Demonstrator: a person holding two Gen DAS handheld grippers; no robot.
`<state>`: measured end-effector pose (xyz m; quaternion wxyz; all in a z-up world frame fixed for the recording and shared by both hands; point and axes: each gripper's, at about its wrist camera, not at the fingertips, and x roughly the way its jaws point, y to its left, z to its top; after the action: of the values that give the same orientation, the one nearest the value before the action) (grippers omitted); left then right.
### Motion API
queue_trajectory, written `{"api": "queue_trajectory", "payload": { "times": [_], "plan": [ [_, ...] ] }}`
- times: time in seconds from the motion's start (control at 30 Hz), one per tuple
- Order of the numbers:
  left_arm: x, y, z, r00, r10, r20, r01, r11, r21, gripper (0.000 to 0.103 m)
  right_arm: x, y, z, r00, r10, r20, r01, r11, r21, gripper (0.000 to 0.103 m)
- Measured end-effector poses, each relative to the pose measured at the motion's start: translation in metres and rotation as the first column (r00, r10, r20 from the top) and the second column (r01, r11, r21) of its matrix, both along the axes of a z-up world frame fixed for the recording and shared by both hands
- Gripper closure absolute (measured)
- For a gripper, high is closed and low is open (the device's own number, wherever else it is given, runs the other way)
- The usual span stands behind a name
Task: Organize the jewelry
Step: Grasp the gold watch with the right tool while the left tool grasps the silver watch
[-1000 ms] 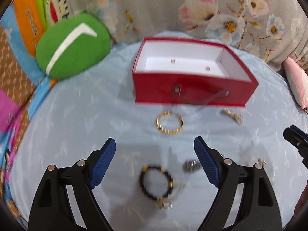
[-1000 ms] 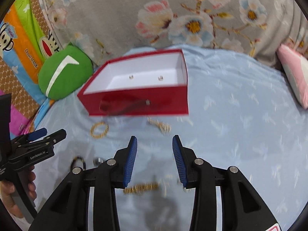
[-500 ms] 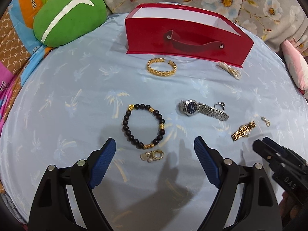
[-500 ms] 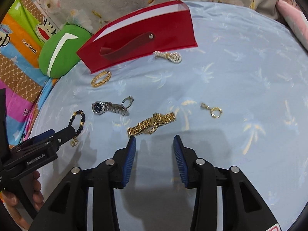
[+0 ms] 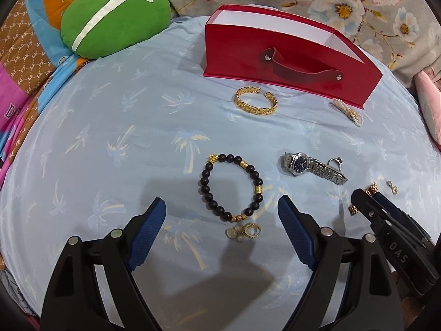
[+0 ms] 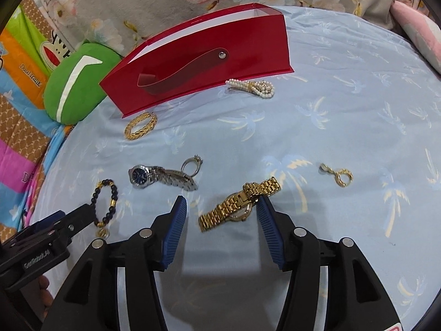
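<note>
Left wrist view: the left gripper (image 5: 222, 212) stands wide and released, gripping nothing, its 2 blue fingers either side of a black bead bracelet (image 5: 231, 189) lying on the pale blue palm-print sheet (image 5: 96, 143). A small gold charm cluster (image 5: 244, 231) touches the bracelet's near edge. Further off lie a gold cuff (image 5: 255, 100) and a pearl piece (image 5: 348, 111), both just beside the red box (image 5: 289, 60), with a silver watch (image 5: 312, 167) and ring (image 5: 335, 162) to the right.

Right wrist view: the right gripper (image 6: 222, 209) has its jaws opening around a gold watch (image 6: 238, 204) on the sheet; the right fingertip (image 6: 261, 205) seems to overlap the strap, contact unclear. A gold clasp (image 6: 337, 175) lies apart to the right
</note>
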<state>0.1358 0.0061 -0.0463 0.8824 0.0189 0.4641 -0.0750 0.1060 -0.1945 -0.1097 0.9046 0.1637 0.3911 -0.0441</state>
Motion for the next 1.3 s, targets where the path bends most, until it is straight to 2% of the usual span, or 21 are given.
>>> {"api": "queue_trajectory", "payload": {
  "times": [0.13,0.2,0.3,0.53,0.77,0.87,1.07,1.13,1.17,1.23,1.3],
  "plan": [
    [0.003,-0.004,-0.001,1.000,-0.007,-0.005,0.007,1.000,-0.015,0.022,0.004,0.004,-0.001,1.000,0.000,-0.009,0.000,0.997,-0.081,0.061],
    [0.005,-0.007,-0.001,1.000,-0.014,-0.006,0.013,1.000,-0.016,0.022,0.003,0.000,-0.001,1.000,-0.002,-0.013,0.001,0.996,-0.093,0.073],
    [0.007,-0.011,-0.002,1.000,-0.023,-0.008,0.023,1.000,-0.017,0.022,0.003,-0.007,-0.001,1.000,0.014,-0.021,-0.016,0.996,-0.088,0.082],
    [0.014,-0.033,-0.005,0.996,-0.091,-0.016,0.091,0.996,-0.013,0.022,-0.009,-0.014,0.000,0.998,0.048,-0.042,-0.052,0.993,-0.106,0.083],
    [0.034,-0.063,-0.014,0.989,-0.140,-0.051,0.136,0.988,-0.076,0.023,-0.025,-0.028,-0.001,0.997,0.043,-0.062,-0.048,0.996,-0.074,0.083],
    [0.038,-0.070,-0.016,0.989,-0.143,-0.046,0.140,0.988,-0.068,0.027,-0.026,-0.029,-0.001,0.997,0.048,-0.063,-0.052,0.996,-0.069,0.083],
    [0.041,-0.076,-0.017,0.987,-0.162,-0.025,0.160,0.985,-0.062,0.038,-0.025,-0.030,-0.001,0.997,0.051,-0.062,-0.054,0.997,-0.058,0.083],
    [0.041,-0.077,-0.017,0.985,-0.173,-0.016,0.171,0.983,-0.070,0.050,-0.025,-0.030,-0.001,0.997,0.053,-0.062,-0.057,0.997,-0.056,0.083],
    [0.041,-0.078,-0.016,0.984,-0.180,-0.013,0.179,0.981,-0.079,0.053,-0.024,-0.030,-0.001,0.997,0.054,-0.062,-0.057,0.997,-0.055,0.083],
    [0.041,-0.078,-0.017,0.980,-0.197,-0.015,0.195,0.976,-0.095,0.067,-0.024,-0.030,-0.001,0.997,0.055,-0.061,-0.058,0.997,-0.056,0.083],
    [0.040,-0.079,-0.019,0.976,-0.216,-0.023,0.213,0.971,-0.110,0.072,-0.024,-0.030,-0.001,0.997,0.054,-0.060,-0.057,0.997,-0.056,0.083]
  ]
}}
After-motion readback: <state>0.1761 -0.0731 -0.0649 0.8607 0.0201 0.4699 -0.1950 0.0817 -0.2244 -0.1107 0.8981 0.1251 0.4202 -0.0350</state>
